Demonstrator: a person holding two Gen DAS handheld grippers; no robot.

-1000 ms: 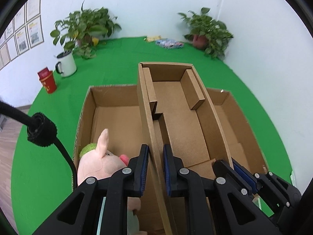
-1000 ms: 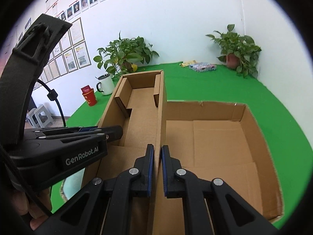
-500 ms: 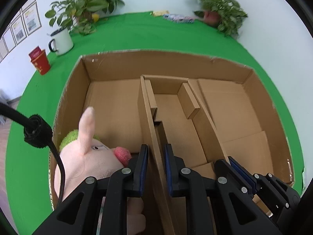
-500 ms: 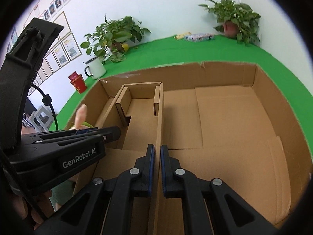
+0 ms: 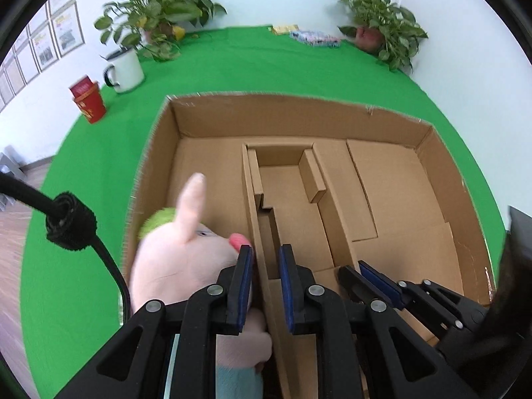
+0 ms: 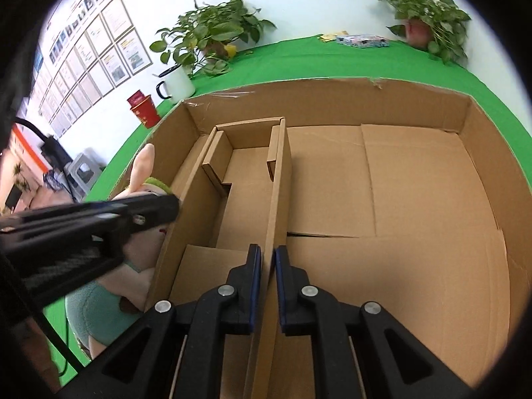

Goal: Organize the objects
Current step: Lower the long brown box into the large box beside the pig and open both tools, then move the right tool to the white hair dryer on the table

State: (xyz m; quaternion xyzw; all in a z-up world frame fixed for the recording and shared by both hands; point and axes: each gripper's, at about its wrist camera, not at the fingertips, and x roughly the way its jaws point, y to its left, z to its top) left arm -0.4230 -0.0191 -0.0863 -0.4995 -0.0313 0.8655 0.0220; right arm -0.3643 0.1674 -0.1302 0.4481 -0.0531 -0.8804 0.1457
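A cardboard insert is held inside the large box, toward its left wall, one side wall pinched by each gripper's closed jaws, left gripper and right gripper, presumably to seat it level beside the plush toy.

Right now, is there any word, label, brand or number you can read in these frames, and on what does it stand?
None is legible.
Framed sheets on the wall: print too small.
Red cup: markings blurred.
Flat packet by the far plant: pattern only, unreadable.
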